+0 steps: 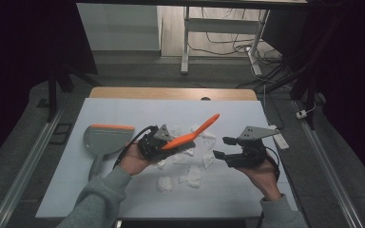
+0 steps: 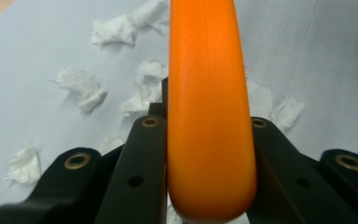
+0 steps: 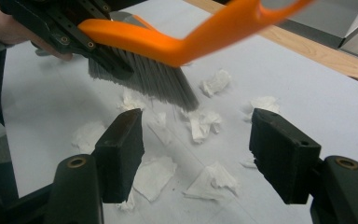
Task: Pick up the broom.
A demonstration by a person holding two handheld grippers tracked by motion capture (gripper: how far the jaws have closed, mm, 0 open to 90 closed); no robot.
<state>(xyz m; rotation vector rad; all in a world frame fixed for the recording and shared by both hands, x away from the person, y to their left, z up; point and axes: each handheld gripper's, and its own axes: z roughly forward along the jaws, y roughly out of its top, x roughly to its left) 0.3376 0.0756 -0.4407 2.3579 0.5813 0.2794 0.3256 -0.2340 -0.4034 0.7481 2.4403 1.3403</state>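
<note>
Fingers (image 2: 144, 154) of left gripper (image 1: 153, 144) clamping orange brush (image 1: 190, 135) by handle, bristles hanging over paper scraps (image 1: 192, 175) mid-tabletop (image 1: 123, 111); right gripper (image 1: 228, 148) fingers gaping, holding nothing; dustpan (image 1: 102, 140) lying far left; advising: keeping bristles low, sweeping scraps leftward toward dustpan in short strokes

Orange hand brush (image 1: 190, 135) held above scattered paper scraps (image 1: 190, 175).
Grey bristles point down, handle angled up and away; white crumpled scraps lie mid-table under and near it.

dustpan (image 1: 105, 138) left of paper scraps (image 1: 190, 176), brush (image 1: 190, 135) above them
</note>
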